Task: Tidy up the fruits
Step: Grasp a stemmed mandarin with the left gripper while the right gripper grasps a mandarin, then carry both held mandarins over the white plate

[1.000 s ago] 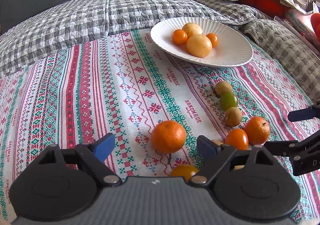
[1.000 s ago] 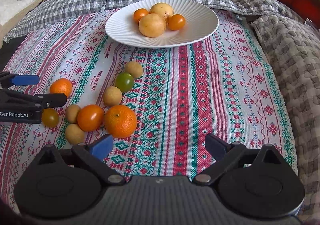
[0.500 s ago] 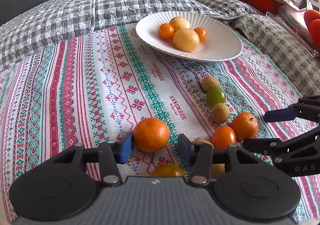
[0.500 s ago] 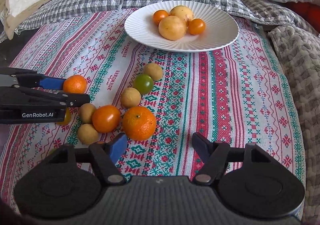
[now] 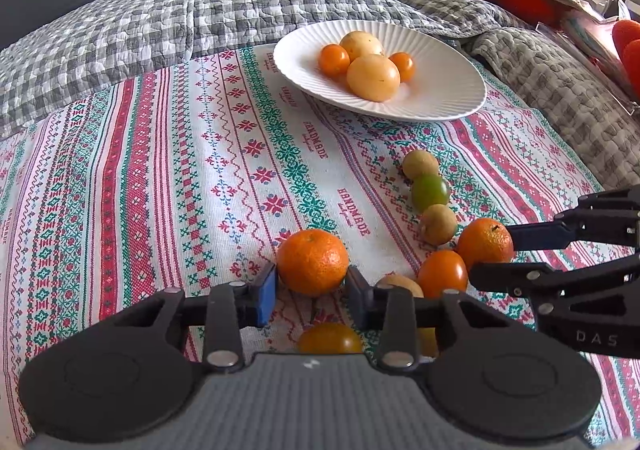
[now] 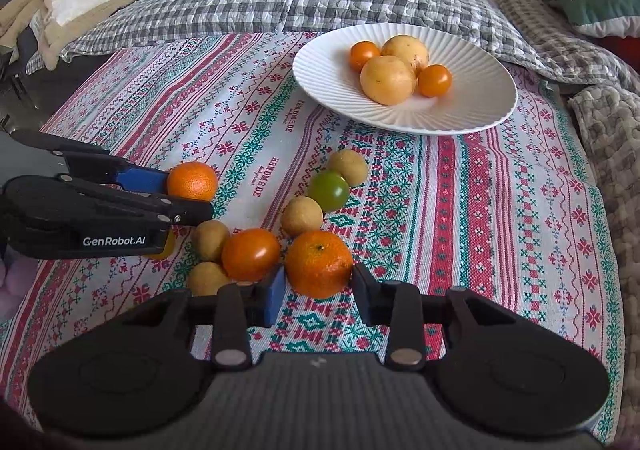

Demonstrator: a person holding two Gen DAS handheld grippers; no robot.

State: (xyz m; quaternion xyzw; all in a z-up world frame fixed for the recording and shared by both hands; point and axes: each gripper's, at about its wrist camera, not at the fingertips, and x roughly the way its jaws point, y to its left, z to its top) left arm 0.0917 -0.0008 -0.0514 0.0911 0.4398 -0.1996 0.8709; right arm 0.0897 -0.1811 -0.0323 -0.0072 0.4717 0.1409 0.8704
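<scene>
Orange, dimpled mandarins sit clamped on the striped embroidered cloth [image 5: 168, 177]: the left gripper [image 5: 311, 292] has just closed on one mandarin [image 5: 312, 262], the right gripper [image 6: 319, 292] on another [image 6: 319, 264], short of the white ribbed plate [image 6: 472, 105] holding four fruits.

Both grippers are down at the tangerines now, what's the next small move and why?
Probably lift both straight up. The left gripper and right gripper have just closed, each with a tangerine between its fingers, still resting on the cloth; the plate has room.
</scene>
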